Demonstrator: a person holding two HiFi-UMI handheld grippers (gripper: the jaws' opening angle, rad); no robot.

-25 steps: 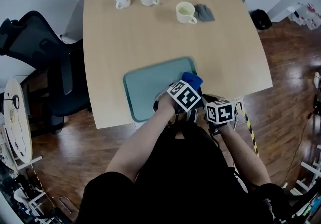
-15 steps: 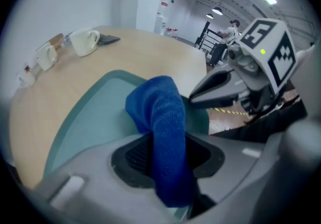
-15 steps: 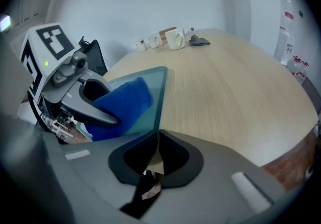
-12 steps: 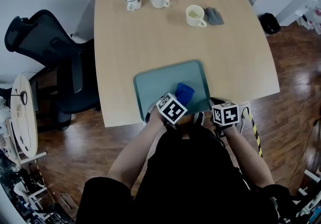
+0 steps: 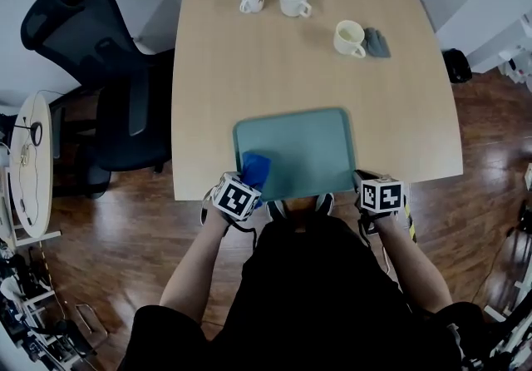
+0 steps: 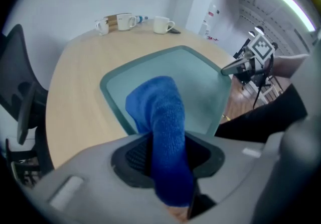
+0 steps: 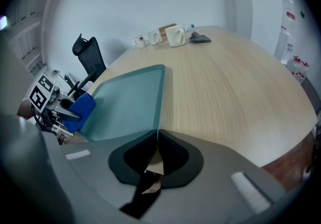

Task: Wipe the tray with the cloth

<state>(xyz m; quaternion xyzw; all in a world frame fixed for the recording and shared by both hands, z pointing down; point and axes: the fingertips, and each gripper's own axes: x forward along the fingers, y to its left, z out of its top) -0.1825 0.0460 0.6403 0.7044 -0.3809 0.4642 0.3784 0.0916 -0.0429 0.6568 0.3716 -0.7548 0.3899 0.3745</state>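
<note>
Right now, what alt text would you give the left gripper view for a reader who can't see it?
The left claw is shut on a blue cloth that extends over the near corner of a teal tray on a wooden table. The right claw meets the tray's right corner, and three mugs stand at the table's far edge.

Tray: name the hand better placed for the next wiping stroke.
Left. The left claw grips the blue cloth on the tray; the right claw is shut at the tray's near corner, apparently pinching its rim.
</note>
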